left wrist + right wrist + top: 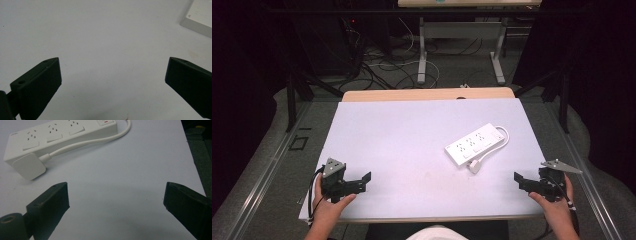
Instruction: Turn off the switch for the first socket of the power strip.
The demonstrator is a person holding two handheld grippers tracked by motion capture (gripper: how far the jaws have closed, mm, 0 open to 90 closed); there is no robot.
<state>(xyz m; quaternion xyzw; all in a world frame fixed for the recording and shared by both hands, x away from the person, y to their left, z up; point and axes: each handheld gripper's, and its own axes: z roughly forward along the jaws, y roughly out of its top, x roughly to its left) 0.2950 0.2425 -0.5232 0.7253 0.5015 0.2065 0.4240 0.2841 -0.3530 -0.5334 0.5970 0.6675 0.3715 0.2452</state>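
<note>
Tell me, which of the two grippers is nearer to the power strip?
The right gripper. The power strip lies on the right half of the table, and its plug is close ahead of that gripper. The left gripper is farther away.

We hold our left gripper (364, 178) at the near left corner of the table (412, 130), jaws spread wide and empty. Our right gripper (518, 179) sits at its near right corner, jaws equally wide. Both hands grip from behind.
</note>
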